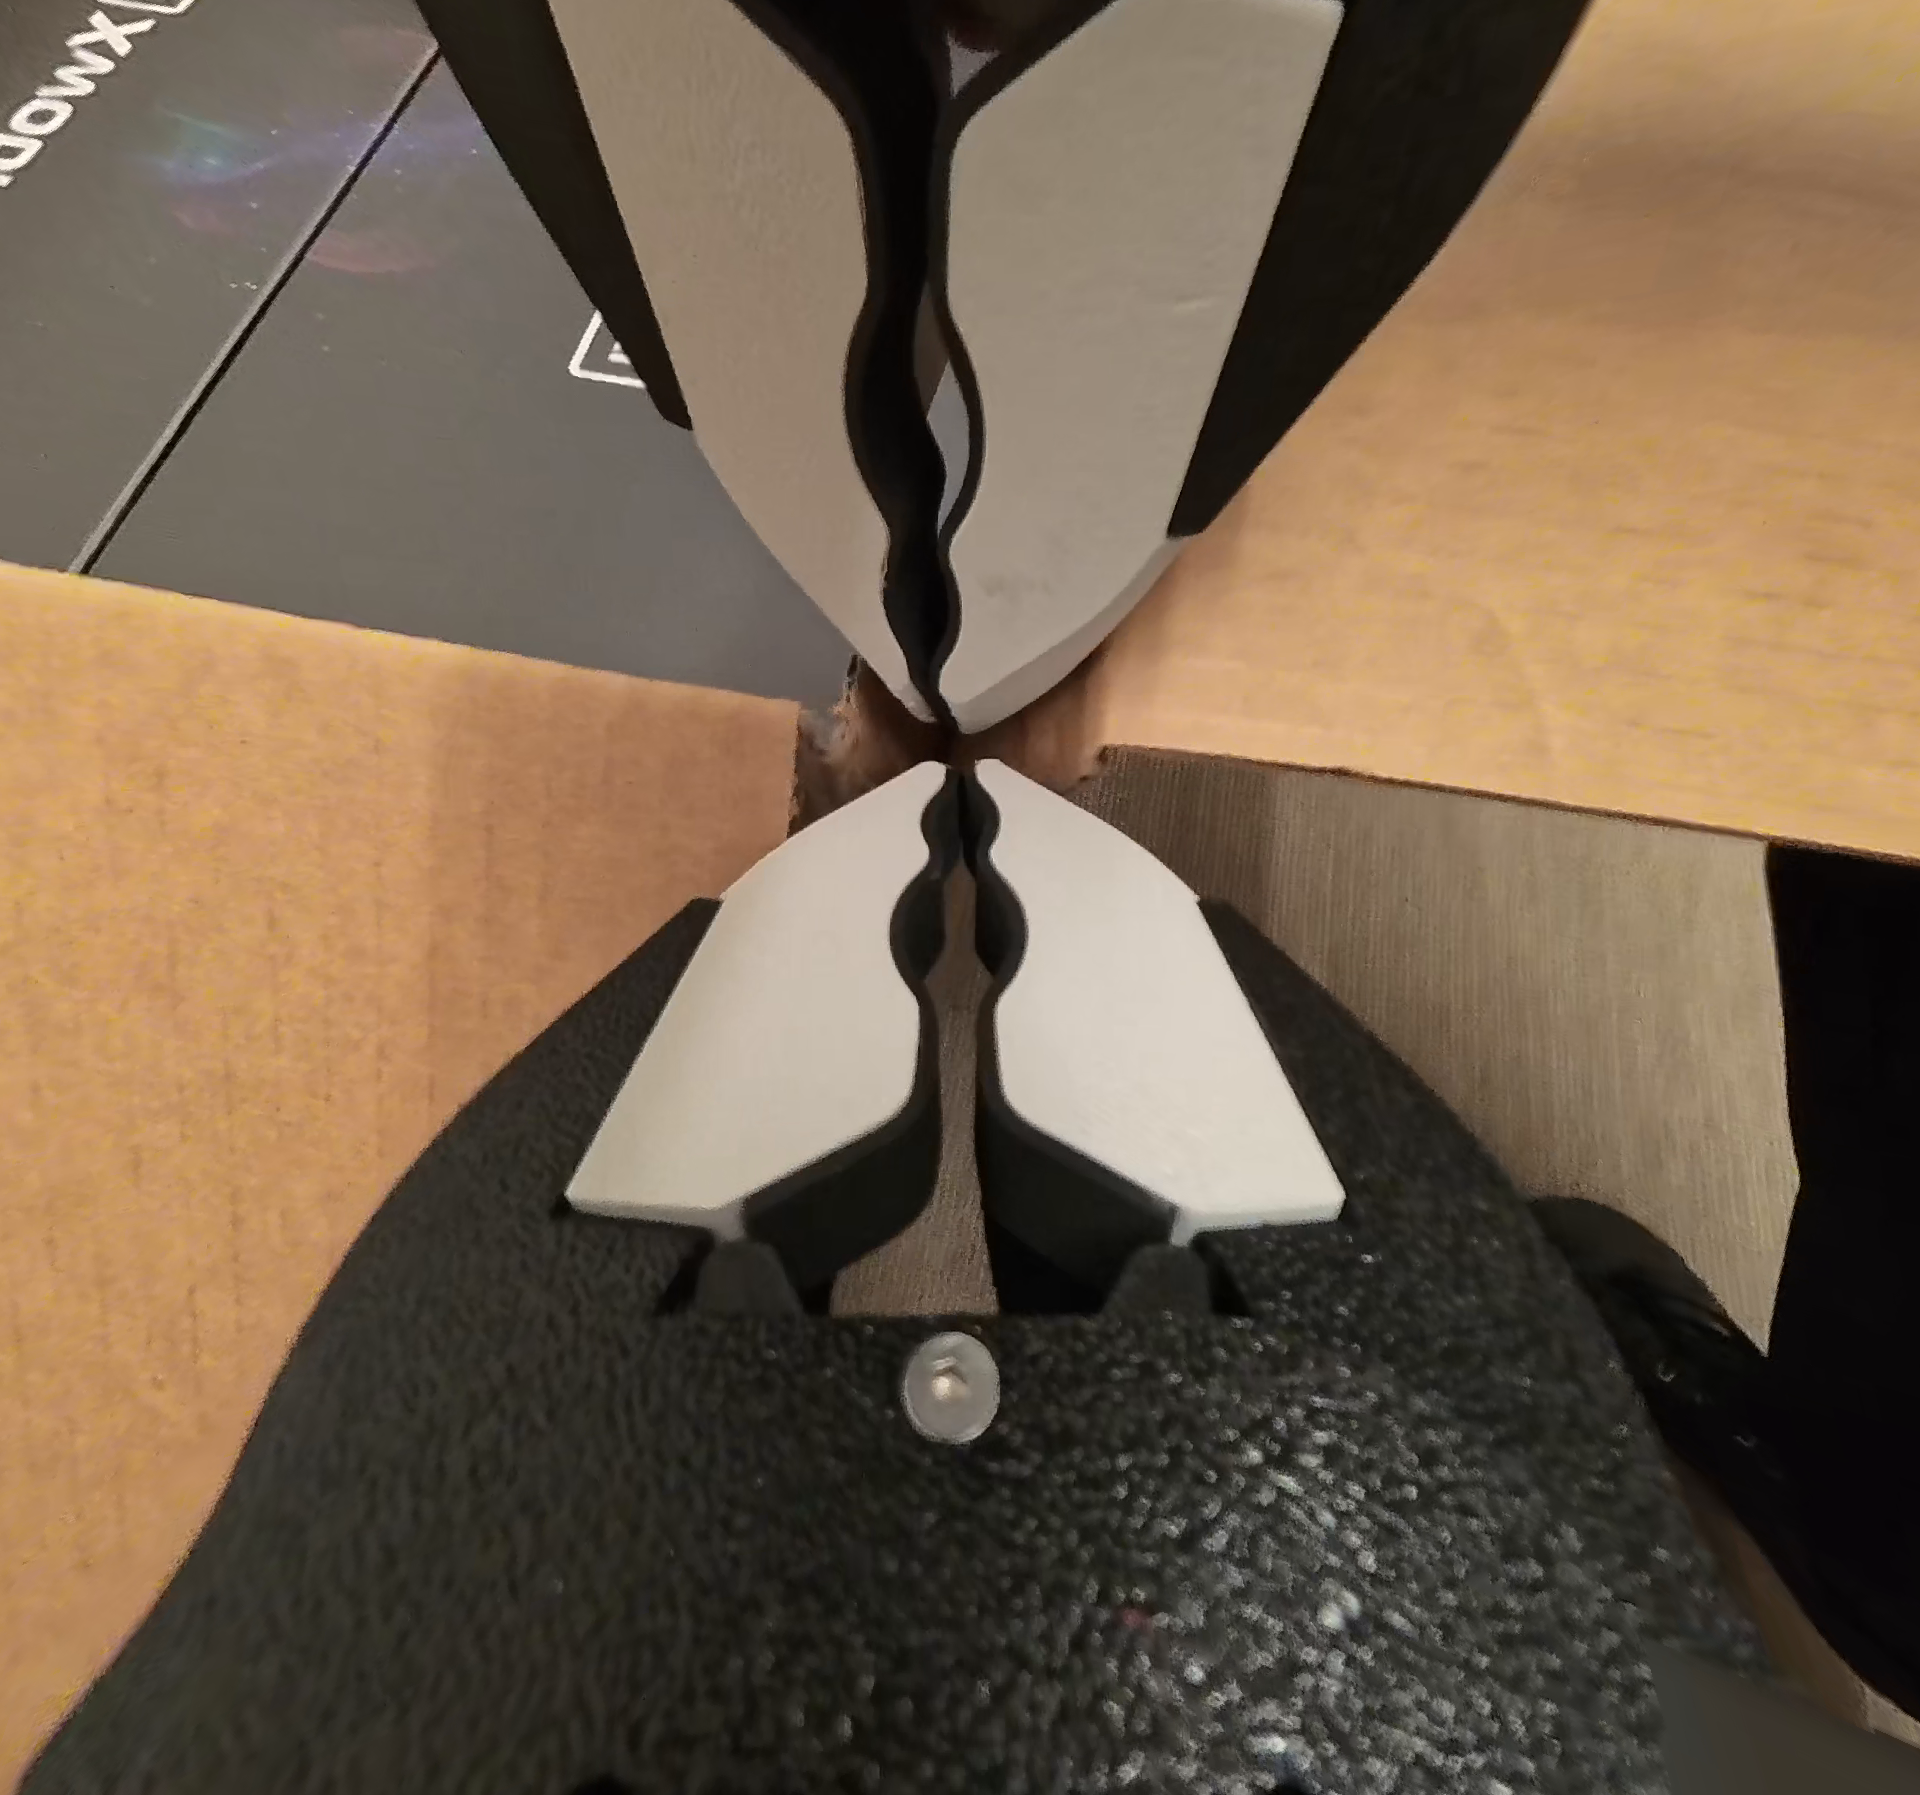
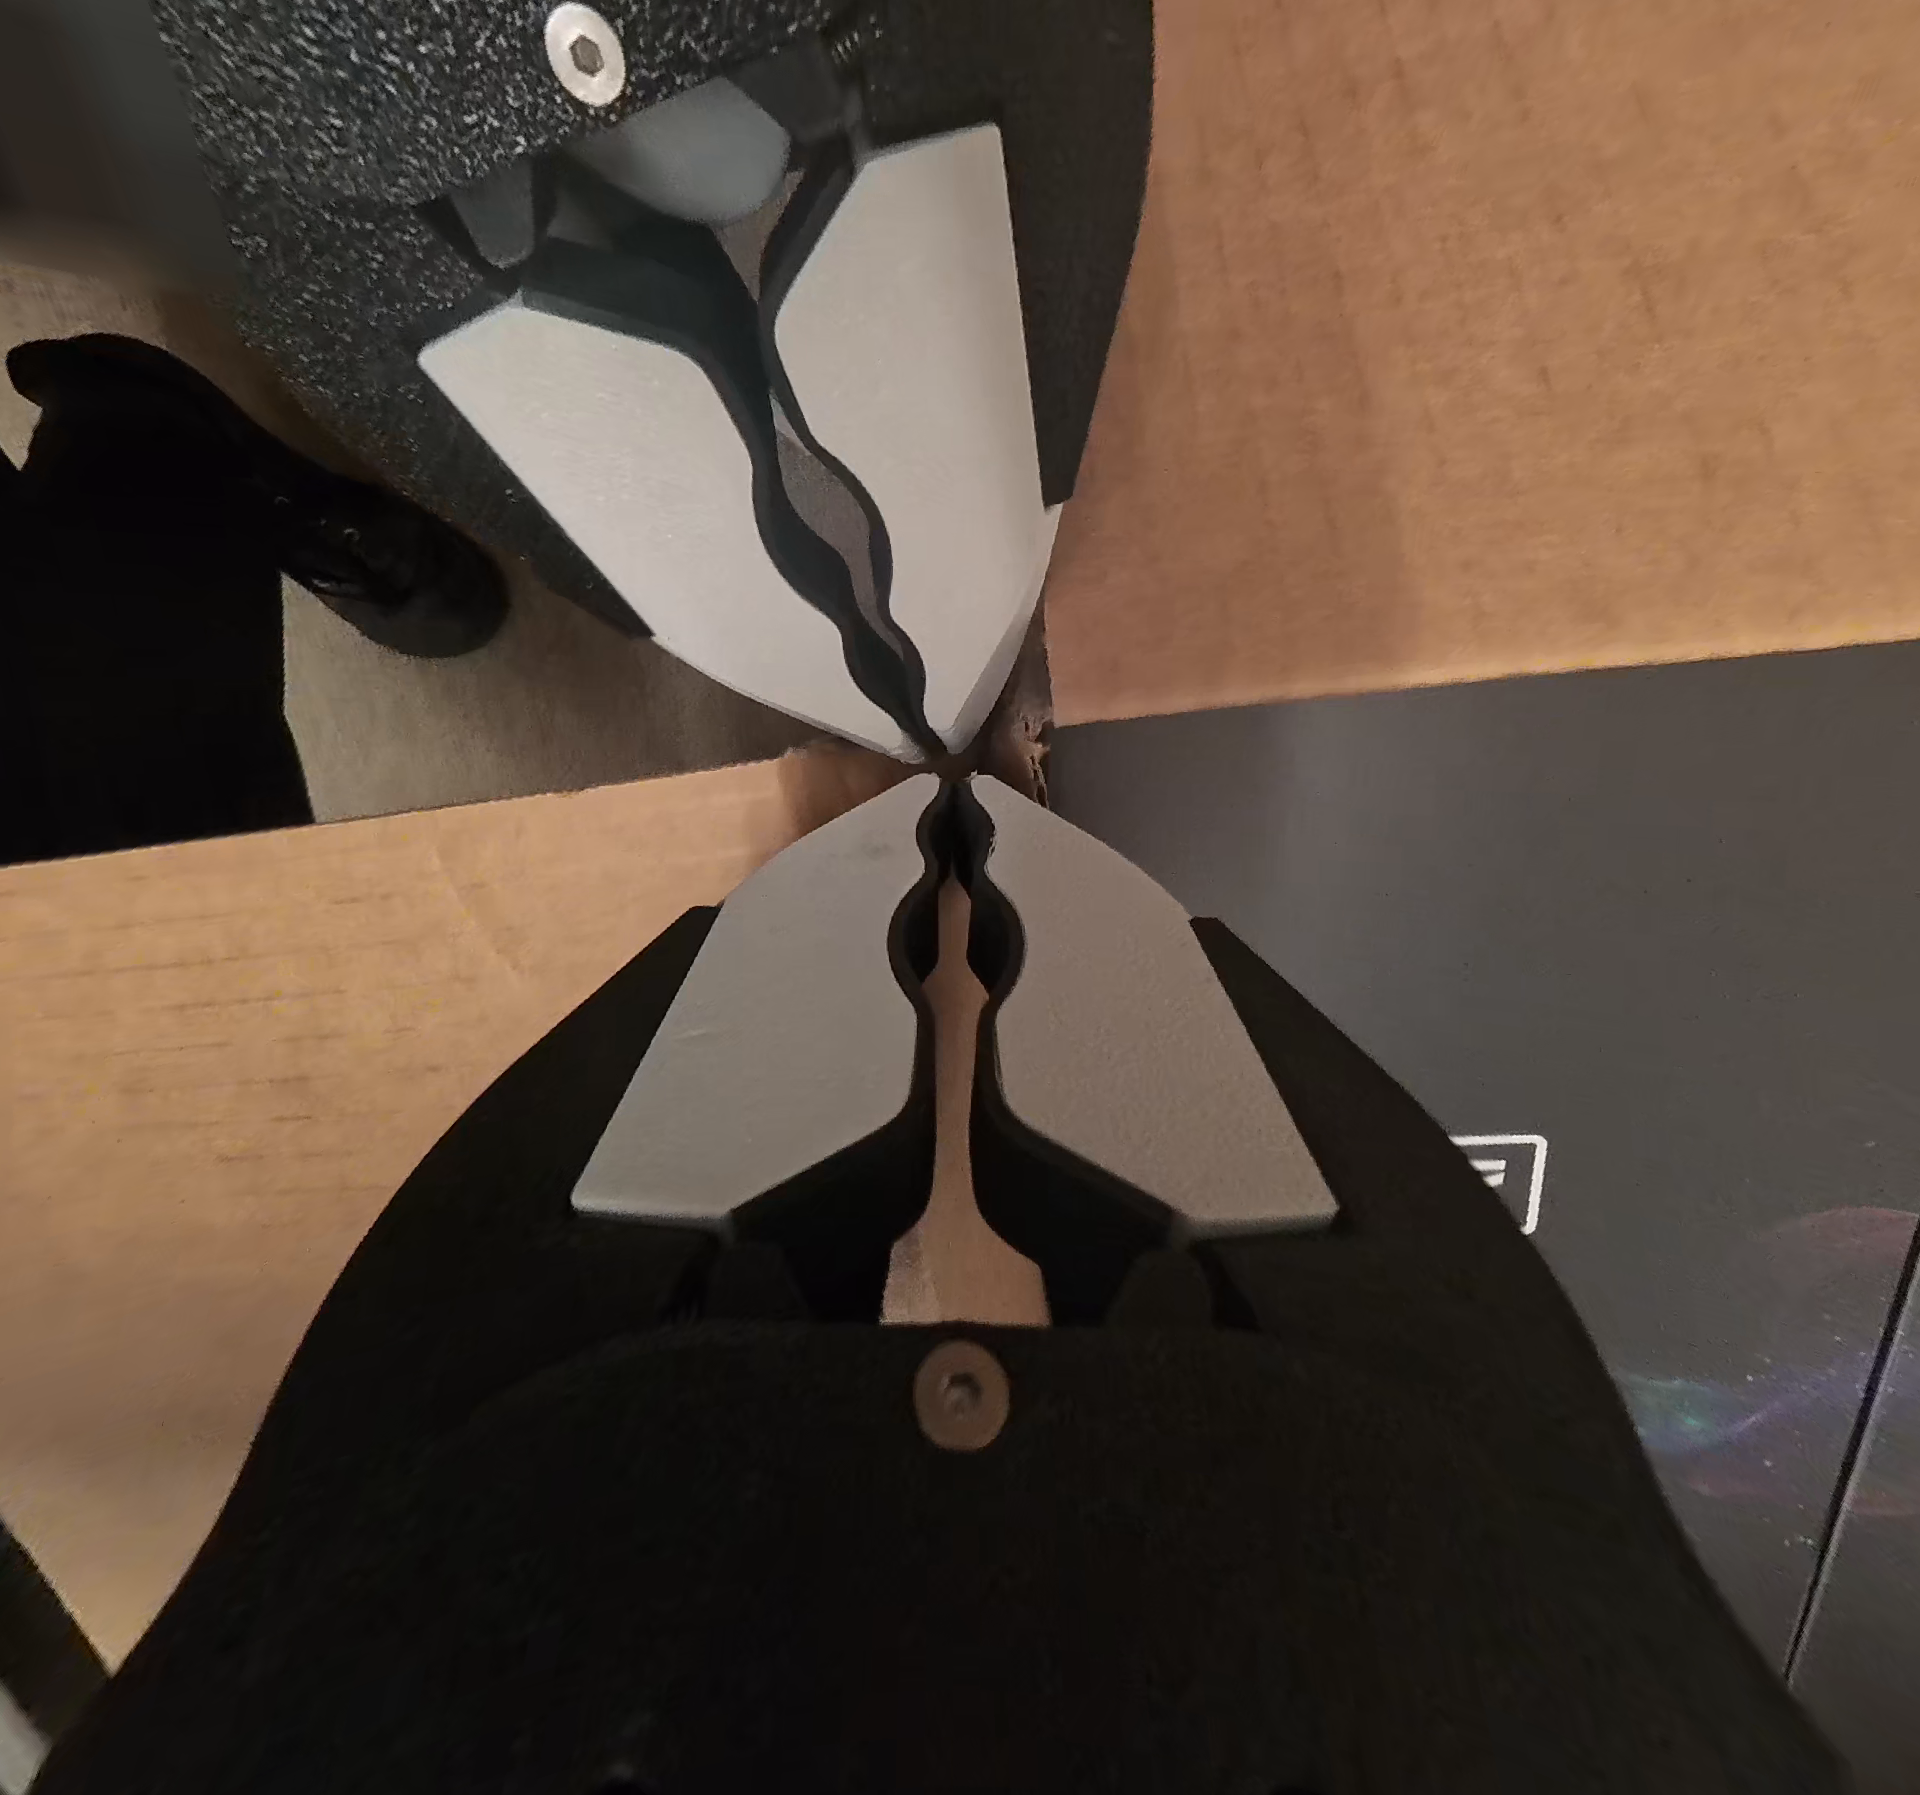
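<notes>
Two white-and-black claws meet tip to tip, both pinched closed: the left claw [image 1: 958, 777] and right claw [image 2: 951, 781], above brown cardboard box flaps [image 1: 312, 914] and dark glossy boxes [image 1: 416, 457] inside.

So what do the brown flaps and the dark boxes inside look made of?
Brown flaps: apparently corrugated cardboard, matte, with faint ribbing and a torn, frayed corner where the left gripper and right gripper tips meet. Dark boxes: probably printed paperboard, smooth with a slight sheen.
</notes>
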`<state>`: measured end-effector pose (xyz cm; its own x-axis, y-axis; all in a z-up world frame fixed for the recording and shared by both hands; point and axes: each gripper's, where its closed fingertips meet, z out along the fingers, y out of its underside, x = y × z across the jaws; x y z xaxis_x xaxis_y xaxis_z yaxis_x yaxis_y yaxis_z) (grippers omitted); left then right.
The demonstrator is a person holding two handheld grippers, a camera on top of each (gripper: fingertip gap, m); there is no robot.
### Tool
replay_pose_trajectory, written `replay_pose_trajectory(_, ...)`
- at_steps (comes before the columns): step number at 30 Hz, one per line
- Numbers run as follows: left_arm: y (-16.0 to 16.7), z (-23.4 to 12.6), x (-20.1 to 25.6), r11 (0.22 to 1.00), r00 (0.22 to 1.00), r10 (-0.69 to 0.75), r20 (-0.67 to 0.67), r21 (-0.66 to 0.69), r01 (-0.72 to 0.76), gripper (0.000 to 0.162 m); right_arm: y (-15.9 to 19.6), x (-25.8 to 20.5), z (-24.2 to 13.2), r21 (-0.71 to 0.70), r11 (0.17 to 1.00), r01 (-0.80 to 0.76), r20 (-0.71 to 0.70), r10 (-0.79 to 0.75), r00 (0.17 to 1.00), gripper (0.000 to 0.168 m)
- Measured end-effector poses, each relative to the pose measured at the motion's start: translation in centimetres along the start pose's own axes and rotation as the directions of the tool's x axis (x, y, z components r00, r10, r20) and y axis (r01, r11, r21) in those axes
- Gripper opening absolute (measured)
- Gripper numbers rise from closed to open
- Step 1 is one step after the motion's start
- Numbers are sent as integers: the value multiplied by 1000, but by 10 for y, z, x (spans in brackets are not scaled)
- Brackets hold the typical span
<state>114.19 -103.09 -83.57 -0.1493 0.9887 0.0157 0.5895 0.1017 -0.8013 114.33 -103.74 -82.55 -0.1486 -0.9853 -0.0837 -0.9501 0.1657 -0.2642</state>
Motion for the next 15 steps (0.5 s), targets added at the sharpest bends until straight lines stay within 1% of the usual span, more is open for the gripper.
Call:
replay_pose_trajectory(4,-1,-1,-3,999,998,-20,54,52,17,0,1,2,2,-50,998,25,18,-24,1000,0)
replay_pose_trajectory(7,-2,-5,-4,992,995,-53,79,115,44,0,5,9,10,-126,987,101,10,-100,995,0)
replay_pose_trajectory(8,-1,-5,-3,991,995,-61,80,122,51,0,7,8,15,-142,983,116,41,-112,993,0)
replay_pose_trajectory(11,0,-11,-4,984,993,-79,85,167,64,0,7,7,15,-136,983,121,64,-113,992,0)
replay_pose_trajectory(15,3,-13,-5,979,988,-103,111,186,81,0,7,5,17,-141,983,120,108,-105,989,0)
